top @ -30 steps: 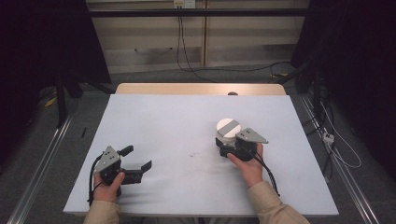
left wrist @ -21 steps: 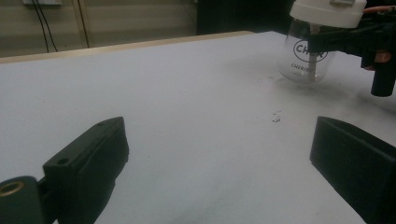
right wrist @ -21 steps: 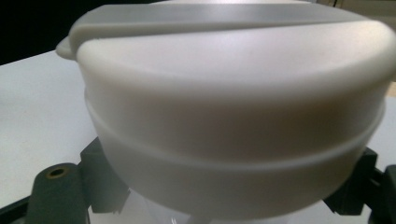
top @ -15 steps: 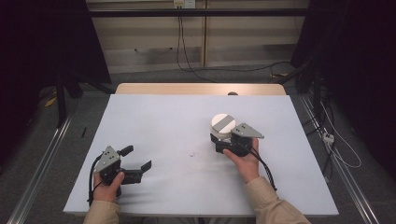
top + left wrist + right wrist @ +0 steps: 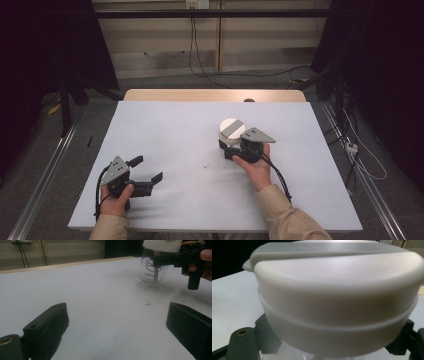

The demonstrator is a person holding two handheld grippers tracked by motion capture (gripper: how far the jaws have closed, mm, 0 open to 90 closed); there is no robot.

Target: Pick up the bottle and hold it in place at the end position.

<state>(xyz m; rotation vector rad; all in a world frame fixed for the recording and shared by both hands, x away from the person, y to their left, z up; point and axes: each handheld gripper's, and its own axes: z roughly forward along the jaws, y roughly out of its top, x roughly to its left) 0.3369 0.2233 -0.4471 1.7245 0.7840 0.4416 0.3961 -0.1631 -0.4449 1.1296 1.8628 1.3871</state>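
Bench (image 5: 165,130) surface, covered in a pale sheet, carries all items; the jar serves as the landmark for every position below.

Jar (image 5: 231,134): a clear glass body with a white lid (image 5: 337,297), standing upright on the bench sheet, to the right of the bench centre and on the side away from the person. Over the last second it has shifted a little to the left and away from the person, together with the right gripper. Printed lettering shows on the glass in the left gripper view (image 5: 153,268).

Right gripper (image 5: 231,148): positioned on the person's side of the jar, with its black jaws set on either side of the glass just below the lid. It is closed on the jar; the right gripper view shows the lid directly ahead and a jaw at each lower corner. The displacement indicates, as a judgement, that the jar is firmly held and is being repositioned rather than released.

Left gripper (image 5: 148,169): well apart from the jar, toward the person and to the left, resting low on the bench. Its jaws stand wide apart with nothing between them. Its position is unchanged over the last second.

Dark specks (image 5: 205,165): on the sheet between the jar and the left gripper, nearer the jar.
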